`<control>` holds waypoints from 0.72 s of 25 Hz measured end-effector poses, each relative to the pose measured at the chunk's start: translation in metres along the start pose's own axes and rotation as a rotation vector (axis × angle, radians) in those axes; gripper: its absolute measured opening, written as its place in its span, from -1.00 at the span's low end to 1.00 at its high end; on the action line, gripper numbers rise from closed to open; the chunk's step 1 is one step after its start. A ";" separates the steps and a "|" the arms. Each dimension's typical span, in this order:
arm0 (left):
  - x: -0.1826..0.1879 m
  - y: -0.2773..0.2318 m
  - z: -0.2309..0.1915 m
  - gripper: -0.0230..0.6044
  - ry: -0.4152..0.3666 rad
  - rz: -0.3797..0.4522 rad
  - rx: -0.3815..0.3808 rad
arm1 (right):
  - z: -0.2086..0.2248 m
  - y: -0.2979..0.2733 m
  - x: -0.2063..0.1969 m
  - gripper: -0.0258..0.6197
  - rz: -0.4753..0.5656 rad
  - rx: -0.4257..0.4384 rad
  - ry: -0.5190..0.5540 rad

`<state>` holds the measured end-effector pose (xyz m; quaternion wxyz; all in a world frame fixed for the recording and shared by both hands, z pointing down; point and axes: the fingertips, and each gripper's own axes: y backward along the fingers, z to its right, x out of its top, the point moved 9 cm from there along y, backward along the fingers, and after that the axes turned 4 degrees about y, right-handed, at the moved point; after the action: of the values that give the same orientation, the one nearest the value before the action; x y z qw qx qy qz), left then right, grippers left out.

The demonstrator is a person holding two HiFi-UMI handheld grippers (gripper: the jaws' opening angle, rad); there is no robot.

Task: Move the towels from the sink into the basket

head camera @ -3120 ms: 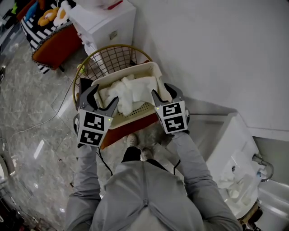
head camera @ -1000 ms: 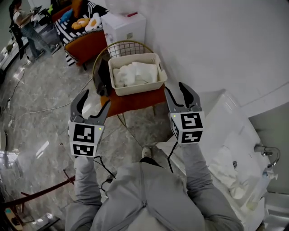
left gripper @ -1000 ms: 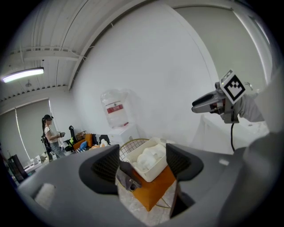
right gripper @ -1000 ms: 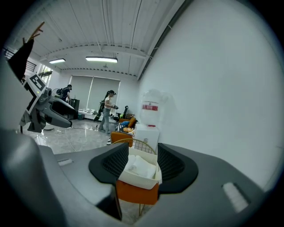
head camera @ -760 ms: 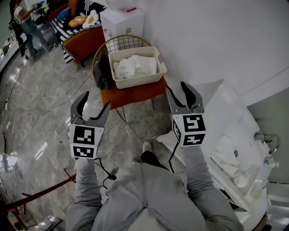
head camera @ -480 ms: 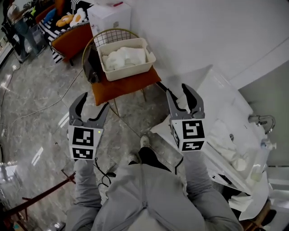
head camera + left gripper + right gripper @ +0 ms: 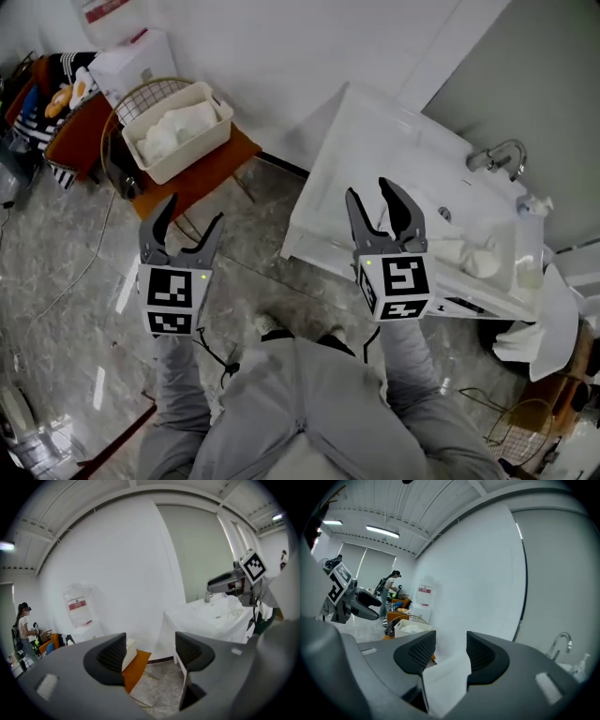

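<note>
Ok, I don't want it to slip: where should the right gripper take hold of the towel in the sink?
Take the towel by its raised, crumpled hump, coming down from above with the right gripper, whose jaws stand apart and empty. It lies low in the sink, so the walls would likely block a level approach.

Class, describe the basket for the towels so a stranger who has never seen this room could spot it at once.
Follow the white wall left, away from the sink, to the orange seat with a gold wire back. On that seat sits the basket: a cream rectangular tub, the only container there with white towels in it.
</note>
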<state>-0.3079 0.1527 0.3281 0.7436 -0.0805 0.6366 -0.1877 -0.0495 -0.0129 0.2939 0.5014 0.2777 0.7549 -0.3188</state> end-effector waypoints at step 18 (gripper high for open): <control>0.081 -0.020 0.302 0.20 -0.172 0.085 -0.292 | 0.183 0.255 -0.130 -0.35 -0.081 -0.293 -0.138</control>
<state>-0.0068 0.0673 0.3146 0.7830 -0.1764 0.5939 -0.0543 0.2899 -0.0011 0.3094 0.5739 0.1485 0.7677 -0.2432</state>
